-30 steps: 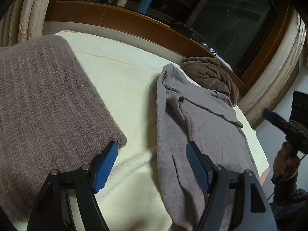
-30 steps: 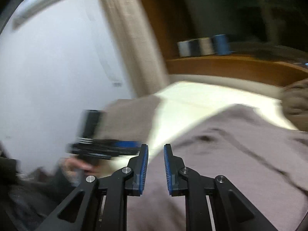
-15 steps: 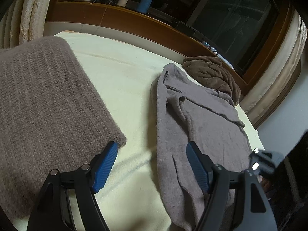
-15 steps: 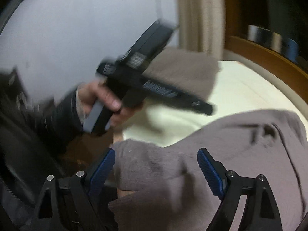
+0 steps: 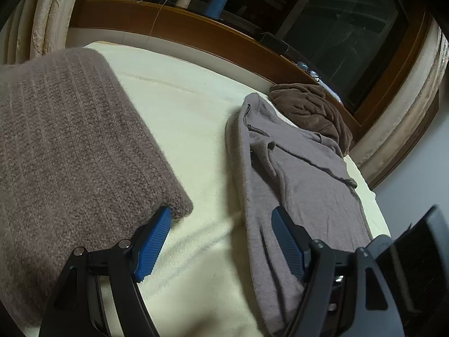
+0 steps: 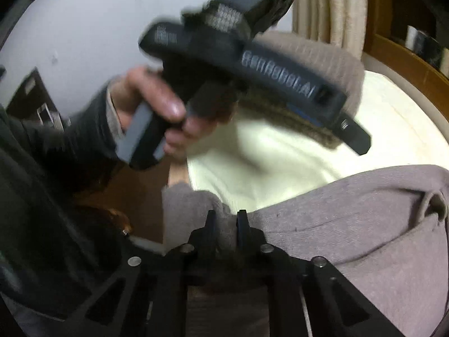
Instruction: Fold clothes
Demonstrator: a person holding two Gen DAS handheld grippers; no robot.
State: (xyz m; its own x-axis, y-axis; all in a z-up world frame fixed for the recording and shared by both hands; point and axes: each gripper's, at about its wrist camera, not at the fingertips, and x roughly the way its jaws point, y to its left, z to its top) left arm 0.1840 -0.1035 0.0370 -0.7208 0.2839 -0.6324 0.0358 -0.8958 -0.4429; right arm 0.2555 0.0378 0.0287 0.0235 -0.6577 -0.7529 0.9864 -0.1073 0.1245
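Pale lettering along the black body of the left gripper, seen blurred from the right wrist camera, reads roughly "GenRobot.AI"; the last letters are smeared. A hand in a dark sleeve grips its handle.

The grey-mauve sweater lies lengthwise on the cream blanket, running from the near edge to the far right. The left gripper hovers with its blue pads spread wide and nothing between them: its right pad is over the sweater's near left edge, its left pad beside the corner of a folded brown ribbed knit at the left.

The right gripper has its jaws drawn almost together, pinching the sweater's near hem at the blanket's edge.

A crumpled dark brown garment sits at the sweater's far end. Thread cones stand on the far wooden ledge.
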